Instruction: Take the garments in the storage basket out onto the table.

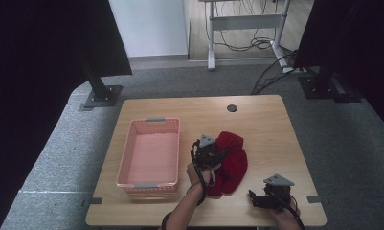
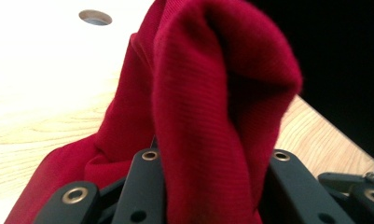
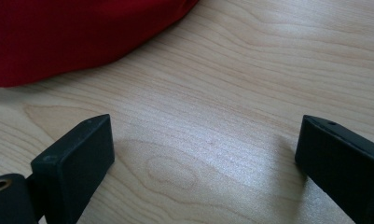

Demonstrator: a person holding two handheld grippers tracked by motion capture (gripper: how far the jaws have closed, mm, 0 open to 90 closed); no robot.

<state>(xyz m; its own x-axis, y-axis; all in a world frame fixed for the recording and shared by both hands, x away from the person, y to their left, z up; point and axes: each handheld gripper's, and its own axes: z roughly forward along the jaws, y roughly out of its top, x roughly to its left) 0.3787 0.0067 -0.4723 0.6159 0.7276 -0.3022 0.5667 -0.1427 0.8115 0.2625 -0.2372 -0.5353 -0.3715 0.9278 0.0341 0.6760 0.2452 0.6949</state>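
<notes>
Left hand-held gripper (image 1: pixel 221 154) is clamped on a red cloth (image 1: pixel 232 160), bunched mid-counter (image 1: pixel 261 124) right of the pink basket (image 1: pixel 150 153), long axis running front-to-back. Right hand-held gripper (image 1: pixel 251 197) sits spread wide, holding nothing, near the front edge.

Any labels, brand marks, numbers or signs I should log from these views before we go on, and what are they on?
None can be read in any view.
Red cloth: no tag or print showing; a fold is pinched in the left claw.
Pink basket: no label visible.
Wooden table: bare grain and a round grommet hole, no markings.
Right claw: open, plain black jaws, no lettering.
</notes>
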